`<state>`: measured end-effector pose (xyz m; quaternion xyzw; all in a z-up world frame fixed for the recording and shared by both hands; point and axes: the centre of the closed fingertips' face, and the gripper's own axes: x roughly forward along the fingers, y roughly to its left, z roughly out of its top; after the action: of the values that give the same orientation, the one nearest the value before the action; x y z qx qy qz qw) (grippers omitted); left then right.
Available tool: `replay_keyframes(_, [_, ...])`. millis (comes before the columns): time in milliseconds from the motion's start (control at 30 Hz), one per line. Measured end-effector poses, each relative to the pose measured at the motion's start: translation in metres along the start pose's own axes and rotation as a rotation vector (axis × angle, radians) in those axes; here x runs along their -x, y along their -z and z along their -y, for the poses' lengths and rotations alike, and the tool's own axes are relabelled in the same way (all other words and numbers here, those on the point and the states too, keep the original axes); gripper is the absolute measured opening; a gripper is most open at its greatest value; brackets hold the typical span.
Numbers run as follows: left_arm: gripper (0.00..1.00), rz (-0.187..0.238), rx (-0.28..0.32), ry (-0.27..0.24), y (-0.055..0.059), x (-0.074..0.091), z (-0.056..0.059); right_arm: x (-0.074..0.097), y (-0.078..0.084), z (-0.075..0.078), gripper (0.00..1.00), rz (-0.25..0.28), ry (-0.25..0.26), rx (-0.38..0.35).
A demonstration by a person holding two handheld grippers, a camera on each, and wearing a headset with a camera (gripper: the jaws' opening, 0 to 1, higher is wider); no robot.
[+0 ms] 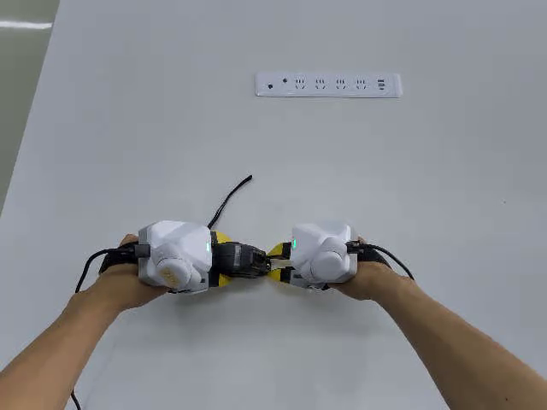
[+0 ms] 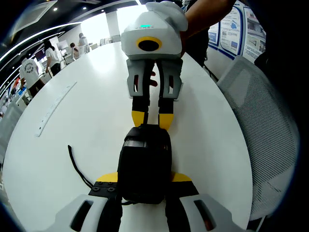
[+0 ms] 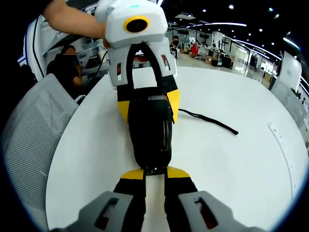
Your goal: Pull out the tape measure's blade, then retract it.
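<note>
White tabletop (image 1: 410, 171) spreads wide and bare across the head view. At its edge stands a grey mesh office chair (image 2: 270, 125), seen in both gripper views. On the far side of the table lies a long white power strip (image 1: 328, 84), flat and well apart from the hands. Beyond the table the gripper views show an open office with people (image 2: 29, 72) at a distance.

Near the front edge two hands hold the grippers tip to tip, facing each other. The left gripper (image 1: 222, 258) has its yellow-tipped jaws spread about as wide as the case and clamped on either side of a black tape measure (image 1: 242, 259), which sits low over the table between the two grippers. The right gripper (image 1: 277, 262) meets the front end of the case, where the blade comes out. Its yellow tips stand close together with a narrow gap, and I cannot tell whether they pinch the blade's tip. No length of blade shows outside the case.

A thin black strap (image 1: 231, 201) trails from the case and curves across the table toward the power strip, lying beside the left gripper.
</note>
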<state>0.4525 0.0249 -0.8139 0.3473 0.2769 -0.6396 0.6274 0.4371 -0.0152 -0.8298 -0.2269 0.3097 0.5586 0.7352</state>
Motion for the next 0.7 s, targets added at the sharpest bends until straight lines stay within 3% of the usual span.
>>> replay_keyframes(700, [0.31, 0.003, 0.011, 0.005, 0.0006, 0.0010, 0.0001, 0.0007, -0.0005, 0.0003, 0.11, 0.009, -0.010, 0.046])
